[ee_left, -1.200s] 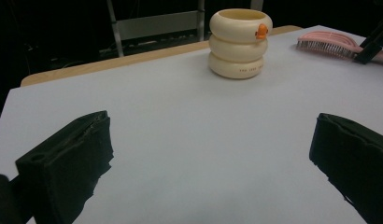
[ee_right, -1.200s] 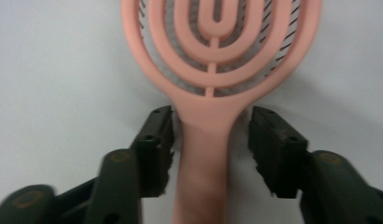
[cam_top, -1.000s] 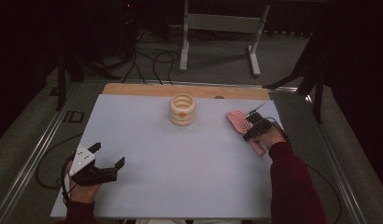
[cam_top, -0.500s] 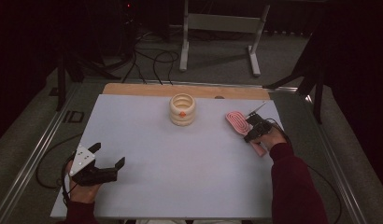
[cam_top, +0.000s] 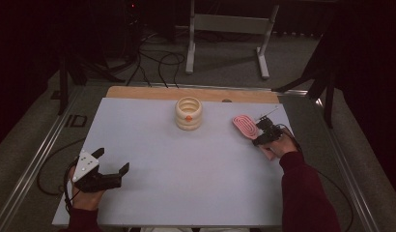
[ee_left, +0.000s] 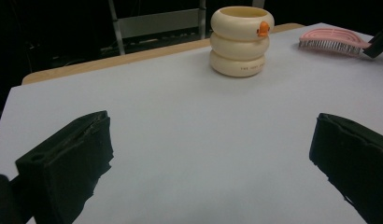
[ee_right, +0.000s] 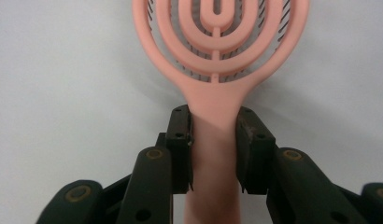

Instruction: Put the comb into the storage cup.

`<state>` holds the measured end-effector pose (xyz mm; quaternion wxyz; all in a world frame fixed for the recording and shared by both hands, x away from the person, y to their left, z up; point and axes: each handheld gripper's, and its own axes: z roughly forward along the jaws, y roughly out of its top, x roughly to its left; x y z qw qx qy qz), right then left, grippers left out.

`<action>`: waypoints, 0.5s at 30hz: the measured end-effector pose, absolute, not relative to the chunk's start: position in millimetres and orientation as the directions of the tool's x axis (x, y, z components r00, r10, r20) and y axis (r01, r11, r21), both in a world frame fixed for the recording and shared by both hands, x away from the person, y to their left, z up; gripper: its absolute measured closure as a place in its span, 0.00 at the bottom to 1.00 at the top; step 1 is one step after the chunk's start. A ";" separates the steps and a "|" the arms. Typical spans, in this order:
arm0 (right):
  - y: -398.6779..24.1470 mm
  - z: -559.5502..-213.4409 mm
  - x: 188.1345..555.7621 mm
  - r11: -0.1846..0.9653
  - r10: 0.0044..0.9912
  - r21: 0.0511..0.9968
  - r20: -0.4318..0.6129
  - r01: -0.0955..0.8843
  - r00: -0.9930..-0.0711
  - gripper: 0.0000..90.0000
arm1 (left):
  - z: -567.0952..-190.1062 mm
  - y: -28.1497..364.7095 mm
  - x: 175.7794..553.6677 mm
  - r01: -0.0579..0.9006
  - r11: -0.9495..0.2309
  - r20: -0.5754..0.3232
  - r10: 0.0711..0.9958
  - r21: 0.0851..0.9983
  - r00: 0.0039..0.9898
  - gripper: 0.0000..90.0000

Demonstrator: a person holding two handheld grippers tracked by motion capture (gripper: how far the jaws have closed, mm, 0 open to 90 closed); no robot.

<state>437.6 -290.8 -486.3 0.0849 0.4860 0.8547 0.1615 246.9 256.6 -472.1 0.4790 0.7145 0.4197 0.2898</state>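
Fingers of the left gripper (cam_top: 111, 161) stand wide apart with nothing between them, low over the near left part of the white bench (cam_top: 186, 183), and a hand grips the tool from below. In the left gripper view the two black fingers (ee_left: 68, 163) frame bare bench top.

Farther back, near the middle of the bench, stands a cream ribbed cup (cam_top: 189, 113) shaped like three stacked rings, upright, with a small orange knob on its side facing the person.

To the right lies a pink hairbrush (cam_top: 246, 125), its oval head flat on the bench near the right edge, bristles down, well apart from the cup. The right gripper (cam_top: 260, 137) has its fingers clenched on the brush handle just below the head; they have just been closing on it. In the right gripper view both pads (ee_right: 180, 140) press against the handle's sides.
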 end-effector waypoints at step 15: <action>-293.8 -474.4 427.8 0.418 0.864 0.472 0.055 0.776 -0.500 0.78 | -472.5 256.1 247.2 0.324 -0.190 0.012 0.877 0.927 0.480 0.00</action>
